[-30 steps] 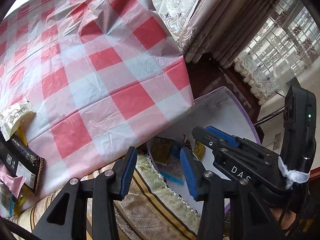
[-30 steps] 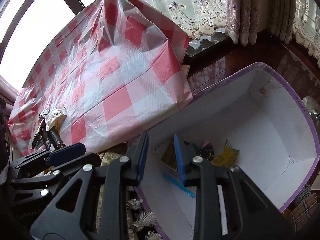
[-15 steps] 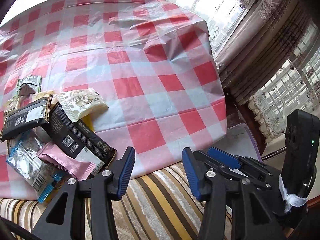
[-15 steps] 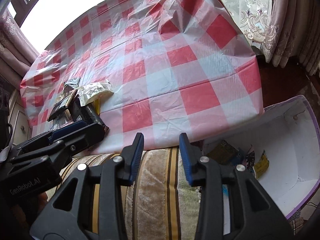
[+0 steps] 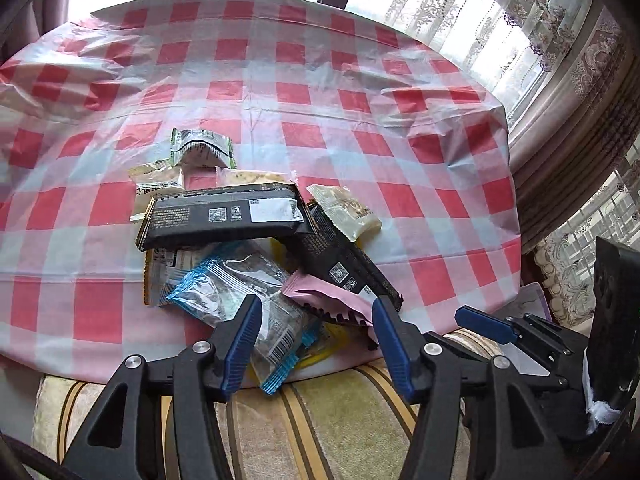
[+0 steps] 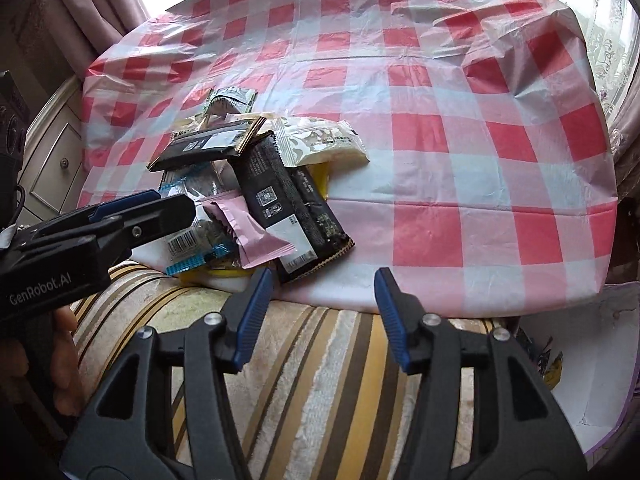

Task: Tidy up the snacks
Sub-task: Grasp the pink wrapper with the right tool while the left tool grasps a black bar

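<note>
Snack pile [image 5: 256,248] | just beyond left claw [image 5: 316,344] | jaws opening, empty

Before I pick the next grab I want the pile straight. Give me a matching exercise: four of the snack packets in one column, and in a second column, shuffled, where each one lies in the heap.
Things
1. pink packet
2. green-and-white packet
3. blue-edged clear packet
4. cream packet

Places
A. far end of the pile, toward the window
B. near table edge, sticking out over it
C. right side of the pile, overlapping a black wrapper's far end
D. lying across the near part of the right-hand black wrapper

Pairs: 1-D, 2-A, 3-B, 4-C
</note>
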`<action>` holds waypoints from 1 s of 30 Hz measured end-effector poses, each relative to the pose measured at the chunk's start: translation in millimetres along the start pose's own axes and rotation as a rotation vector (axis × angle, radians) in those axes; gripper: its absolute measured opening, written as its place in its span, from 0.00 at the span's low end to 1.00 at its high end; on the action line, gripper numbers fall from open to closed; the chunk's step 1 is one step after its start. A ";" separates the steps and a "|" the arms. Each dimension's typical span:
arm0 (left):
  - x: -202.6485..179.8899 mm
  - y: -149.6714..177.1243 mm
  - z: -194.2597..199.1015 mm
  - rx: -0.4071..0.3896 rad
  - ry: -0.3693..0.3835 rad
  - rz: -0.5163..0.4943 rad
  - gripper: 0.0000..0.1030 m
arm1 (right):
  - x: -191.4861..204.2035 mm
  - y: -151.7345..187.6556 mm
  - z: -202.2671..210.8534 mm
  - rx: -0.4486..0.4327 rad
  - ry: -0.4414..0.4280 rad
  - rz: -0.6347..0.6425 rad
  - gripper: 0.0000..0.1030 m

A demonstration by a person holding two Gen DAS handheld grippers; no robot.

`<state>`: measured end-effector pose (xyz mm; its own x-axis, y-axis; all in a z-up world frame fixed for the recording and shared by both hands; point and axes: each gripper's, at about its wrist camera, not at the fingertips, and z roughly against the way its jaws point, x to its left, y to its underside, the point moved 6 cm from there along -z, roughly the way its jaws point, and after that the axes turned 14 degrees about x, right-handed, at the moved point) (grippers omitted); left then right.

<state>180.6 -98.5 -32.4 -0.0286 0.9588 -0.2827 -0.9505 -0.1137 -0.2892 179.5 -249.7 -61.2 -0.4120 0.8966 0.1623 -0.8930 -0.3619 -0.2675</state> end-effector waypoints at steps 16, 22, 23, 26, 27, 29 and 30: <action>48.7 -23.8 -19.8 0.030 -0.219 -0.198 0.70 | 37.9 -24.5 -35.1 0.075 0.077 0.134 0.55; 41.8 -38.1 -37.2 0.029 -0.298 -0.340 0.70 | 42.5 -28.5 -43.8 0.092 0.078 0.151 0.54; 42.4 -41.0 -39.1 0.024 -0.313 -0.350 0.70 | 42.9 -29.6 -44.6 0.092 0.079 0.153 0.52; 42.2 -49.0 -41.9 -0.002 -0.312 -0.374 0.70 | 45.0 -32.7 -47.3 0.096 0.073 0.162 0.47; 42.4 -50.7 -45.1 0.002 -0.308 -0.382 0.70 | 45.5 -33.7 -48.5 0.098 0.070 0.163 0.45; 43.7 -55.8 -51.3 0.000 -0.337 -0.395 0.70 | 46.2 -36.6 -48.9 0.090 0.069 0.165 0.40; 43.7 -58.1 -53.0 -0.003 -0.340 -0.400 0.70 | 46.9 -38.2 -48.7 0.086 0.064 0.168 0.37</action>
<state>250.9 -63.8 -76.4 0.2373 0.9577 0.1629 -0.9068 0.2785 -0.3163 203.1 -181.4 -89.6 -0.5466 0.8352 0.0604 -0.8259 -0.5258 -0.2034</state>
